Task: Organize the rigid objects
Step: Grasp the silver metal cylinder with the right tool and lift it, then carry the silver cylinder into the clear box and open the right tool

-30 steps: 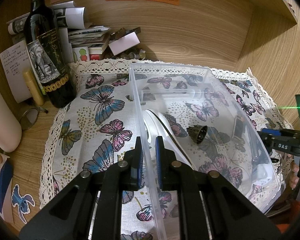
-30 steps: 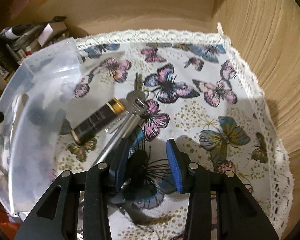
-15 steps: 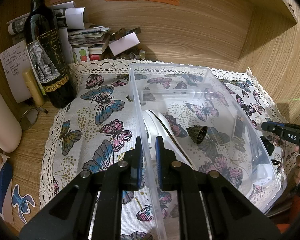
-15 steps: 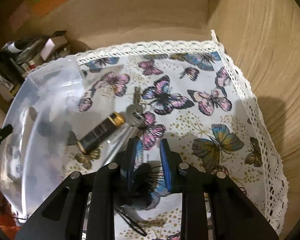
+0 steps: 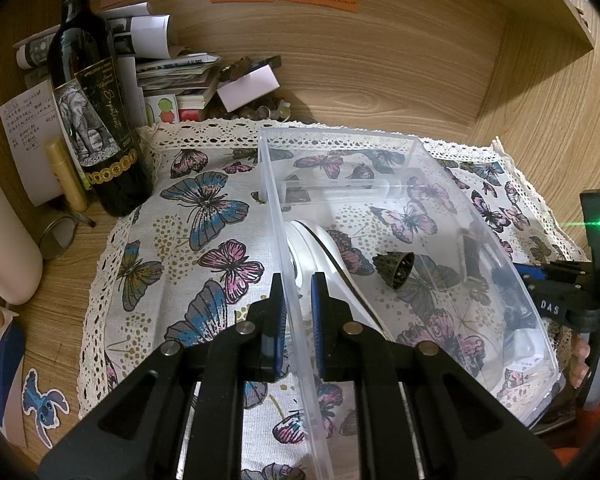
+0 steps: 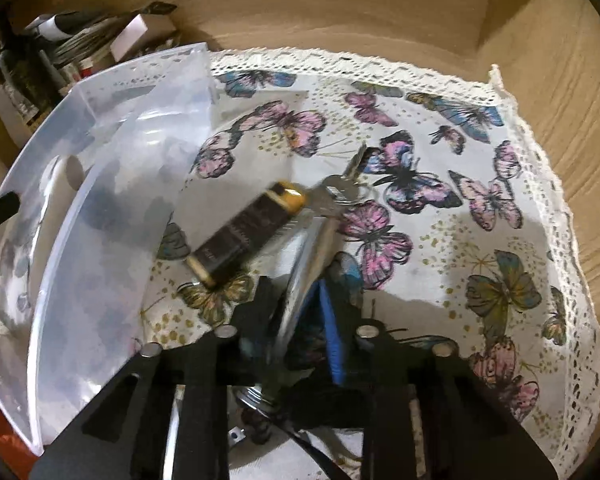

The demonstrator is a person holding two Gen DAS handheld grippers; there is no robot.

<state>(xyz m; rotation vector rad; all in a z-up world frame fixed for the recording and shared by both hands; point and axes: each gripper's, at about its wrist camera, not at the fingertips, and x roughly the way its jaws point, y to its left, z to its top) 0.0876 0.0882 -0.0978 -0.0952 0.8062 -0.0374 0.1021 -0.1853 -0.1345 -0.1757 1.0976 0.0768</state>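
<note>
My left gripper (image 5: pixel 297 292) is shut on the left wall of a clear plastic bin (image 5: pixel 288 264) standing on the butterfly cloth. In the bin lie a white rounded object (image 5: pixel 312 240) and a small dark cone-shaped piece (image 5: pixel 394 270). My right gripper (image 6: pixel 296 300) is shut on a shiny metal tool (image 6: pixel 300 280), just right of the bin (image 6: pixel 112 216). A dark tube with gold ends (image 6: pixel 246 232) and a bunch of keys (image 6: pixel 340 192) lie on the cloth ahead of it. The right gripper also shows in the left wrist view (image 5: pixel 540 284), behind the bin's right wall.
A wine bottle (image 5: pixel 96 128), a gold stick (image 5: pixel 66 176), a cream container (image 5: pixel 4 252) and a stack of papers (image 5: pixel 172 72) crowd the back left. Wooden walls close the back and right. The lace-edged cloth (image 6: pixel 500 216) is bare right of the keys.
My right gripper has closed from open onto the metal tool and lifted it slightly, with blur. The left gripper has kept its hold on the bin wall.
</note>
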